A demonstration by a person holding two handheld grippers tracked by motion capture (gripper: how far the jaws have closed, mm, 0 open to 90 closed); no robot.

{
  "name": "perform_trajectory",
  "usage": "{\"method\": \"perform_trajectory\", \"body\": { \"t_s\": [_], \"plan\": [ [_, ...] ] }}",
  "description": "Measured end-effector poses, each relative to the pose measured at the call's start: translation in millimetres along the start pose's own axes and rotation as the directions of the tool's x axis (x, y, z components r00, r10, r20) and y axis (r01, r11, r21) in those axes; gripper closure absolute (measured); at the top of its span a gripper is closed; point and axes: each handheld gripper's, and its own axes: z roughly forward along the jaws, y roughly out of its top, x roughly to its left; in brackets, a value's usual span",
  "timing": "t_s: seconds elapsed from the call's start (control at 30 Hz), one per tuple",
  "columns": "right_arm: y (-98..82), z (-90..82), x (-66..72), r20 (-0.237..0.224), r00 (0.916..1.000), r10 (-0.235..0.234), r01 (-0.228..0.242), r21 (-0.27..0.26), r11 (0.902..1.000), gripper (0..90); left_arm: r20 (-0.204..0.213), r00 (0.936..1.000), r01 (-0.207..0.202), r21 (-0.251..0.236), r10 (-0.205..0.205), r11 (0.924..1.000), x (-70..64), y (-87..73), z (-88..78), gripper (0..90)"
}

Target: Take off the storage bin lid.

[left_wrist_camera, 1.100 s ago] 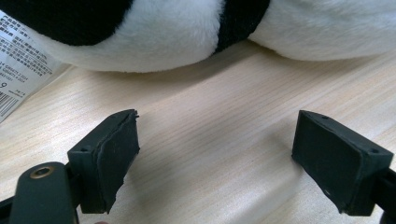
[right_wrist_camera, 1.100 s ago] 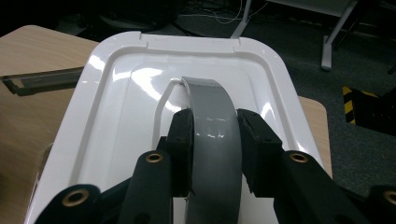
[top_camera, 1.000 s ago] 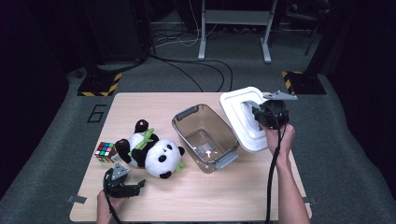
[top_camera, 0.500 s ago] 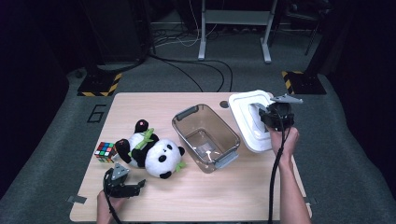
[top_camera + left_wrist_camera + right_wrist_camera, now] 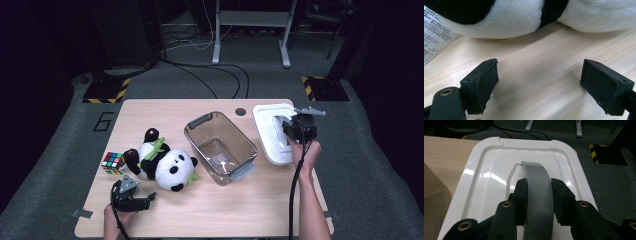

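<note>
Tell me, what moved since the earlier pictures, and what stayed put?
The right gripper, shut on the white lid's grey handle, came down with the lid toward the table. The left gripper stayed open beside the panda. The clear bin and cube didn't move.

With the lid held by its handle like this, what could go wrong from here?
1. The right hand-held gripper pinches only the lid's grey handle; the white lid may swing or tilt.
2. The lid lies at the table's right edge and might slip off.
3. The clear bin stands close; the lid may knock it.
</note>
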Motion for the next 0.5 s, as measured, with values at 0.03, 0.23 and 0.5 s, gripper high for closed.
{"method": "perform_trajectory", "body": {
  "t_s": [0.03,0.23,0.5],
  "plan": [
    [-1.8,2.6,-1.0,0.007,1.0,0.002,-0.002,0.004,1.0,66.9,0.0,1.0,0.0,0.0,0.0,1.0,0.0,0.0,0.0,14.3],
    [-14.9,19.6,-5.3,0.034,0.9989,0.032,-0.033,0.025,0.9992,66.8,0.0,1.0,0.0,0.0,0.0,1.0,0.0,0.0,0.0,14.3],
    [-32.1,42.0,-4.4,0.044,0.9978,0.049,-0.051,0.063,0.9967,66.8,0.0,1.0,0.0,0.0,0.0,1.0,0.0,0.0,0.0,14.3]
  ]
}}
